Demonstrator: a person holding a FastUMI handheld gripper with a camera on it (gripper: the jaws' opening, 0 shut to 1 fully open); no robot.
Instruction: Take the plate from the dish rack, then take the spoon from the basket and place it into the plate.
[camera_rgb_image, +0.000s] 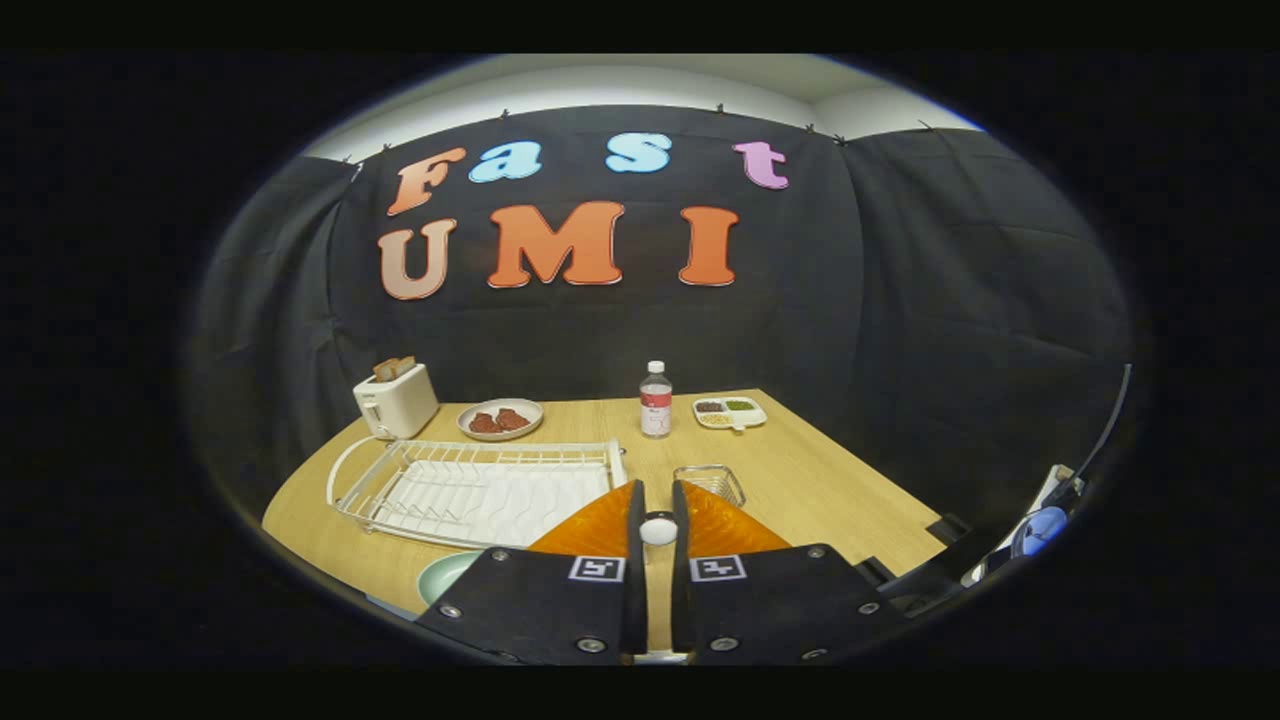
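Note:
My gripper (658, 492) is held above the near part of the wooden table, with its fingers close together and pressing on a small white spoon (658, 528). Only a rounded white end of the spoon shows between them. A pale green plate (446, 573) lies on the table below and to the left of the fingers, partly hidden by the gripper body. Just beyond the plate stands the white wire dish rack (470, 490), which holds no dishes. The small wire basket (711, 482) sits just ahead of the right finger.
At the back of the table (830, 480) stand a cream toaster (396, 399), a plate of red meat (500, 419), a clear bottle with a red label (656, 400) and a white divided dish (730, 411). Black cloth walls close in the back and both sides.

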